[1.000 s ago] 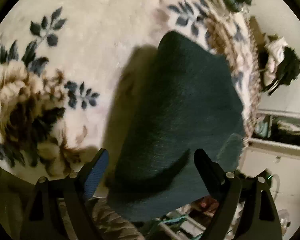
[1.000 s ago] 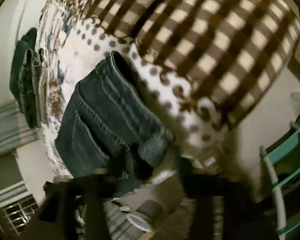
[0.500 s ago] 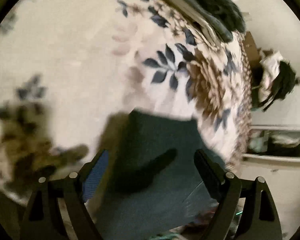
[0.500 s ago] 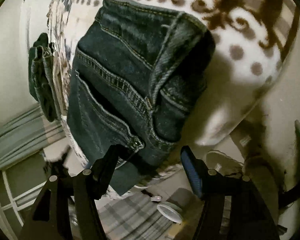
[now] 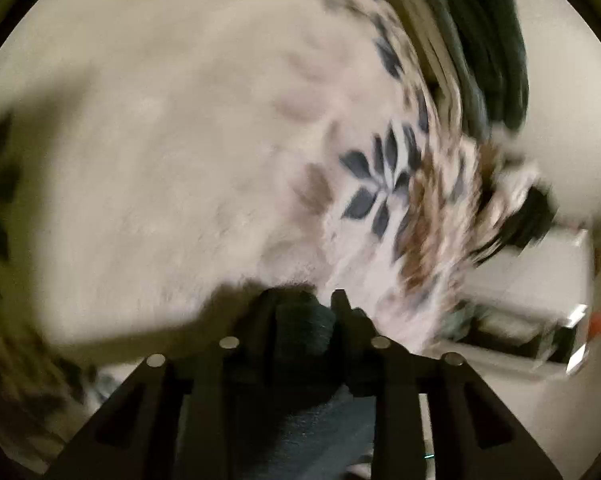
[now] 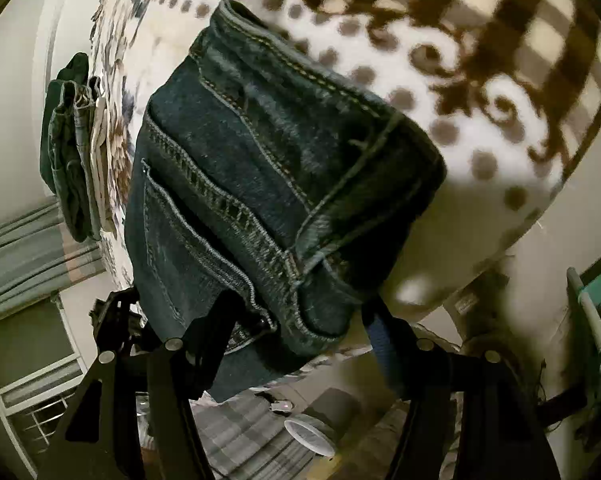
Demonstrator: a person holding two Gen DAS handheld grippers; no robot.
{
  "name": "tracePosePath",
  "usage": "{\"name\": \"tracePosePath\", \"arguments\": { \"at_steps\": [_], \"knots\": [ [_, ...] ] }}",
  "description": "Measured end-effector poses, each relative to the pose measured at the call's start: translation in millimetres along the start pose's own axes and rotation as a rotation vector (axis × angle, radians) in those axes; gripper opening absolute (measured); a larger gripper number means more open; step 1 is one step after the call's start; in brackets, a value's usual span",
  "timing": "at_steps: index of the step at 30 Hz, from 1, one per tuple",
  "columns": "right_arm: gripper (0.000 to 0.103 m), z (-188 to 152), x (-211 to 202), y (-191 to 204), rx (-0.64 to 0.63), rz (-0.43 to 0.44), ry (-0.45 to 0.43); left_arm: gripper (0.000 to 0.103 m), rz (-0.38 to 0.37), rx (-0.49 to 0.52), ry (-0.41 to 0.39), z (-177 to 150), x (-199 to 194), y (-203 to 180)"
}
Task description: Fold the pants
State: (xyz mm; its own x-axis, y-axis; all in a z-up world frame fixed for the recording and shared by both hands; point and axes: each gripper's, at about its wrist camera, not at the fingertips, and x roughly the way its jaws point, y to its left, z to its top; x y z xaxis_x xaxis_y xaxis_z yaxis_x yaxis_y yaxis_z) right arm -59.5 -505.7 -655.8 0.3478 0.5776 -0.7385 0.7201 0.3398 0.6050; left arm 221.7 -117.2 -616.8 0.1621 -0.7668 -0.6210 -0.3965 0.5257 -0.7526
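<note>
The dark blue jeans point(image 6: 260, 184) lie folded in a thick bundle on the bed, waistband and back pocket seams showing. My right gripper point(image 6: 300, 324) is open, its fingers either side of the bundle's near edge. My left gripper point(image 5: 304, 312) is shut on a fold of the dark jeans fabric point(image 5: 306, 328), low over the cream floral bedspread point(image 5: 180, 140); the view is motion-blurred. The left gripper also shows in the right wrist view point(image 6: 116, 316), at the bundle's left edge.
A stack of folded clothes point(image 6: 68, 140) lies at the far end of the bed, also in the left wrist view point(image 5: 488, 40). A brown checked blanket point(image 6: 500, 20) covers the bed's right part. A white cup point(image 6: 308, 436) and a green chair point(image 6: 596, 320) stand on the floor.
My left gripper moved in on the jeans edge and closed on it. My right gripper moved closer to the folded bundle and stays open around its near edge.
</note>
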Motion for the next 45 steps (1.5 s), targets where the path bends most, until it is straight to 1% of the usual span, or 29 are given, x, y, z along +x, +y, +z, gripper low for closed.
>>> {"name": "tracePosePath", "arguments": {
  "at_steps": [1,2,3,4,5,6,9,11,13,16,21,25,26,27,28,29,30,32,33,35,37,38,39,40,42,43,44,45],
  "knots": [
    [0.067,0,0,-1,0.006,0.008,0.003,0.029,-0.029,-0.047,0.002,0,-4,5],
    [0.067,-2,-1,-4,0.010,0.018,0.009,0.035,-0.045,-0.061,0.000,0,-13,7],
    [0.068,-3,-1,-5,0.011,0.035,0.015,0.050,-0.041,-0.043,-0.014,-2,-20,5],
    [0.068,-4,1,-7,0.008,0.053,0.023,0.061,-0.031,-0.008,-0.037,-5,-31,3],
    [0.072,-5,3,-9,0.002,0.068,0.034,0.080,-0.020,0.034,-0.055,-10,-41,-1],
    [0.076,-7,7,-12,-0.003,0.084,0.048,0.082,-0.014,0.070,-0.061,-16,-49,-3],
    [0.076,-11,23,-16,-0.010,0.170,0.079,0.083,-0.031,0.118,-0.038,-31,-53,-1],
    [0.080,-12,32,-15,-0.028,0.226,0.060,0.083,-0.025,0.138,-0.001,-41,-46,2],
    [0.081,-12,35,-13,-0.040,0.268,0.037,0.083,0.000,0.162,0.039,-51,-31,5],
    [0.082,-13,37,-16,-0.020,0.331,-0.006,0.084,0.021,0.194,0.055,-63,-17,3],
    [0.082,-14,37,-19,0.025,0.402,-0.055,0.085,0.010,0.189,0.069,-60,-13,11],
    [0.082,-17,28,-9,0.005,0.465,-0.099,0.085,0.021,0.191,0.107,-65,-10,20],
    [0.082,-17,26,-7,-0.013,0.467,-0.104,0.085,0.022,0.192,0.116,-67,-10,22],
    [0.082,-17,26,-7,-0.031,0.444,-0.105,0.085,0.019,0.195,0.123,-69,-8,25],
    [0.082,-17,29,-9,-0.044,0.403,-0.106,0.085,0.015,0.201,0.124,-71,-8,26],
    [0.081,-14,34,-9,-0.050,0.385,-0.108,0.085,0.013,0.206,0.121,-72,-8,26],
    [0.081,-14,38,-13,-0.051,0.411,-0.118,0.086,0.009,0.208,0.119,-72,-8,27],
    [0.082,-10,39,-13,-0.032,0.427,-0.122,0.089,-0.003,0.197,0.116,-72,-6,27],
    [0.084,-9,40,-12,-0.015,0.432,-0.126,0.091,-0.006,0.193,0.112,-72,-5,26],
    [0.085,-8,41,-9,0.004,0.440,-0.147,0.092,0.010,0.196,0.104,-73,0,22],
    [0.084,-9,42,-5,0.014,0.438,-0.181,0.092,0.031,0.218,0.097,-76,4,17],
    [0.080,-10,42,-3,0.011,0.430,-0.196,0.092,0.053,0.244,0.095,-77,6,12],
    [0.060,-12,41,0,0.007,0.402,-0.214,0.092,0.062,0.269,0.090,-79,7,7],
    [0.053,-14,41,2,0.006,0.365,-0.229,0.090,0.066,0.282,0.080,-81,6,6],
    [0.047,-18,39,5,0.012,0.328,-0.251,0.061,0.094,0.301,0.058,-83,1,3],
    [0.046,-20,37,9,0.009,0.312,-0.260,0.055,0.094,0.304,0.051,-84,-3,2],
    [0.044,-24,34,15,0.000,0.287,-0.270,0.045,0.087,0.300,0.044,-85,-10,2],
    [0.043,-26,32,20,-0.007,0.274,-0.274,0.038,0.080,0.297,0.040,-87,-14,1]
  ]
}}
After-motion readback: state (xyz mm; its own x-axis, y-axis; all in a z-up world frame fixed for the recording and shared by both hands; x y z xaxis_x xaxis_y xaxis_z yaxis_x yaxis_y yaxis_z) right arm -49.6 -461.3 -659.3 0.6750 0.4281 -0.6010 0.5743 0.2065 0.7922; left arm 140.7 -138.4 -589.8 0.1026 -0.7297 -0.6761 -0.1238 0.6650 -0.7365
